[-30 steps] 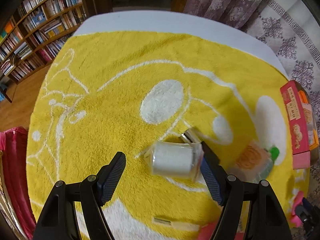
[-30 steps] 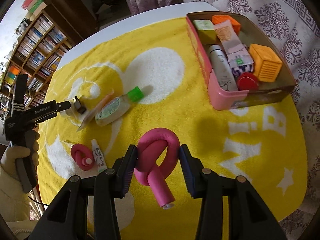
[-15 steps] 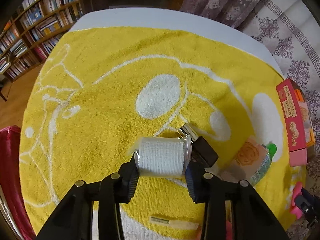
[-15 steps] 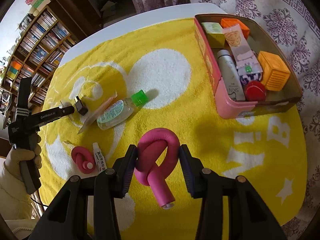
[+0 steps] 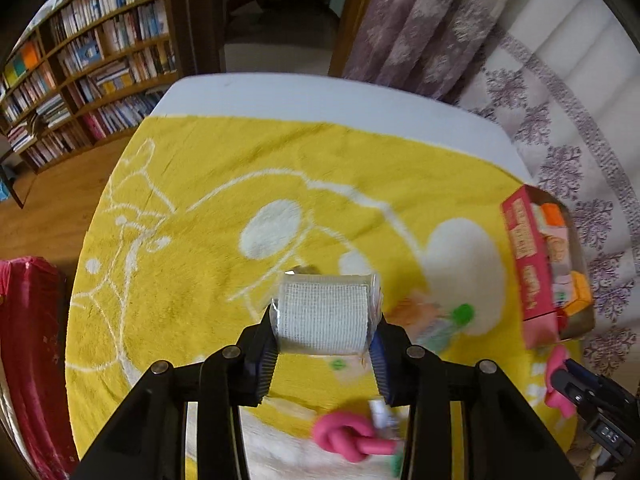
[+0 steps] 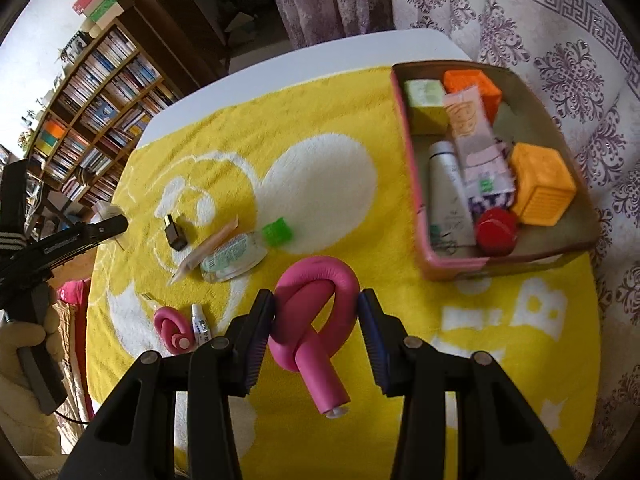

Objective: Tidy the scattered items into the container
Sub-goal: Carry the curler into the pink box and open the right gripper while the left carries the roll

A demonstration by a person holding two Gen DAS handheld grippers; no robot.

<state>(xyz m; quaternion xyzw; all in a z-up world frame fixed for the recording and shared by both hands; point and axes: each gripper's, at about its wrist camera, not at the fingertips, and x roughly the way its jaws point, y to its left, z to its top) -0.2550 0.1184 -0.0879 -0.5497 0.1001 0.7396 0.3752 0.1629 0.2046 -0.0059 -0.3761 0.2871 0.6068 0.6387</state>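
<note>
Yellow towel [image 6: 360, 132] covered bench; left gripper [image 5: 324, 354] jaws clenched a gauze roll [image 5: 324, 316], right gripper [image 6: 316, 322] jaws a pink knotted tube [image 6: 316, 312], both presumably bound for the pink box [image 6: 408, 184].

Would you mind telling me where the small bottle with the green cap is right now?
In the right wrist view the green-capped bottle lies on the yellow towel, left of centre, beside a slim beige sachet and well left of the pink box.

Yellow towel [image 6: 400, 360] with white cartoon outlines and patches over a white tabletop [image 6: 320, 52]; pink-walled box [image 6: 412, 200] at the towel's right edge holding 2 orange cubes, 1 pale green cube, 1 red ball; white gauze roll [image 5: 324, 320]; pink knotted foam curler [image 6: 312, 312]; green-capped clear bottle [image 6: 240, 252]
</note>
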